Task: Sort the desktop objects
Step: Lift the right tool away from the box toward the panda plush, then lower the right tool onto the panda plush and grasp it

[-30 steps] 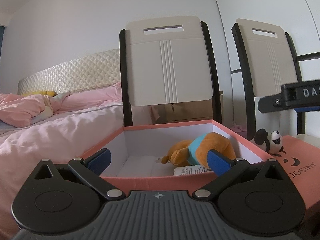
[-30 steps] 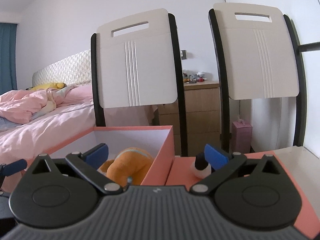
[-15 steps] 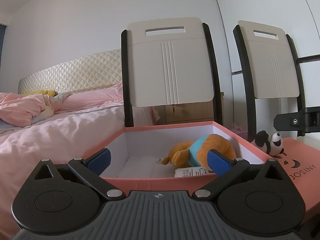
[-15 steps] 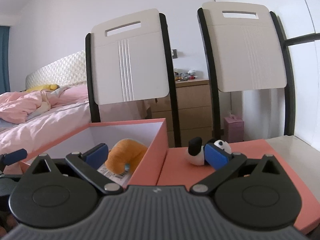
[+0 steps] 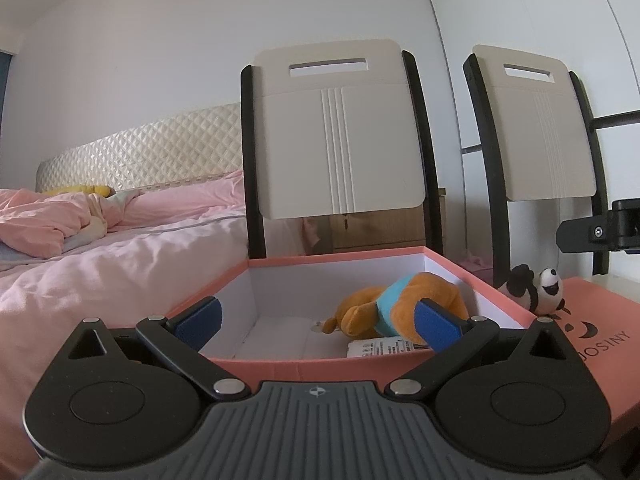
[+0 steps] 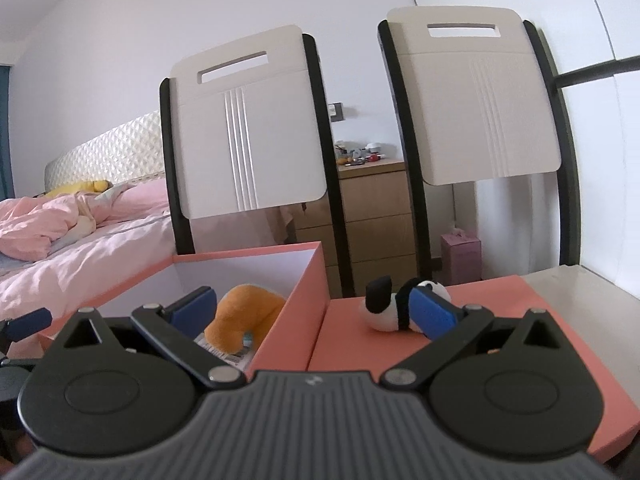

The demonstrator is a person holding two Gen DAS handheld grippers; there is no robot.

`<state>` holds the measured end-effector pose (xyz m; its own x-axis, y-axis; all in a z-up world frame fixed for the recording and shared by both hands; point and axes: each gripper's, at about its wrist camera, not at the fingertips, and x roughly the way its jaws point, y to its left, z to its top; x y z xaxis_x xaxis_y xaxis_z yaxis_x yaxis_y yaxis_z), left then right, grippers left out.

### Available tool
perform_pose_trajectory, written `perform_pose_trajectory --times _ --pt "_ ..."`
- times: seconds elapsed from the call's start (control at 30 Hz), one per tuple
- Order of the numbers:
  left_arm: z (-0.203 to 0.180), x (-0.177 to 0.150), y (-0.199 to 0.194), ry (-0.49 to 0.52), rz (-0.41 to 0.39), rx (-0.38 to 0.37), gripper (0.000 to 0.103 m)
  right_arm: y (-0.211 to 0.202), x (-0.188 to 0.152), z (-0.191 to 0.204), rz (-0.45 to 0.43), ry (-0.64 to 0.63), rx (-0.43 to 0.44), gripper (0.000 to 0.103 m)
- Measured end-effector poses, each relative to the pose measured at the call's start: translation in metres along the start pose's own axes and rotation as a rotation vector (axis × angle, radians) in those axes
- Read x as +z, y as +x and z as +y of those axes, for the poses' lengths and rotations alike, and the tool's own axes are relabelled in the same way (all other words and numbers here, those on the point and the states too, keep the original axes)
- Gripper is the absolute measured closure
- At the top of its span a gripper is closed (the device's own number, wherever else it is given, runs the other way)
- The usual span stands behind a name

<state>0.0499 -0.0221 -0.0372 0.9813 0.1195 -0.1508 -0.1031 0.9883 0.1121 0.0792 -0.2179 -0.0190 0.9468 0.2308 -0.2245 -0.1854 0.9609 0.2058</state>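
An open pink box (image 5: 280,370) with a white inside holds an orange plush toy (image 5: 400,306) with a blue band, also seen in the right wrist view (image 6: 244,312). A small panda plush (image 5: 536,290) lies on the pink box lid (image 5: 600,340) to the right of the box; it shows in the right wrist view (image 6: 390,308) too. My left gripper (image 5: 318,320) is open and empty at the box's near wall. My right gripper (image 6: 316,312) is open and empty, its right finger just in front of the panda.
Two beige chairs (image 5: 340,132) (image 6: 480,96) stand behind the box. A bed with pink bedding (image 5: 100,240) is at the left. A wooden drawer unit (image 6: 372,216) and a pink carton (image 6: 460,256) stand behind. A pale tabletop (image 6: 580,292) lies right of the lid.
My right gripper has moved right and toward the panda, which is now larger and near its right finger. My left gripper has barely moved; the right gripper's body has slid right in its view.
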Motion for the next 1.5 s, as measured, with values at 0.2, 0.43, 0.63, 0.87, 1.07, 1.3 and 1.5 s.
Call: perform_pose_trajectory --times 0.2,0.43,0.63,0.87,1.07,1.3,1.5 --pt "0.000 0.002 -0.004 -0.008 -0.003 -0.016 0.000 0.001 0.005 -0.006 -0.002 0.019 -0.023 0.000" --pt "0.000 0.004 -0.007 -0.027 0.004 -0.032 0.000 0.006 0.016 -0.015 0.001 0.033 -0.048 0.000" --pt "0.004 0.006 -0.010 -0.048 -0.001 -0.042 0.000 0.025 0.037 -0.020 0.002 0.026 -0.047 0.000" --pt "0.005 0.006 -0.007 -0.059 0.013 -0.035 0.000 0.068 0.055 -0.026 -0.034 -0.063 -0.119 0.000" --pt "0.007 0.008 -0.009 -0.075 0.012 -0.042 0.000 0.121 0.055 -0.039 -0.025 -0.118 -0.145 0.000" --pt "0.007 0.002 0.001 -0.059 0.051 -0.031 0.000 0.158 0.038 -0.071 0.033 -0.085 -0.203 0.000" --pt "0.010 -0.001 0.006 -0.073 0.082 -0.048 0.000 0.173 0.029 -0.086 0.098 -0.024 -0.195 0.000"
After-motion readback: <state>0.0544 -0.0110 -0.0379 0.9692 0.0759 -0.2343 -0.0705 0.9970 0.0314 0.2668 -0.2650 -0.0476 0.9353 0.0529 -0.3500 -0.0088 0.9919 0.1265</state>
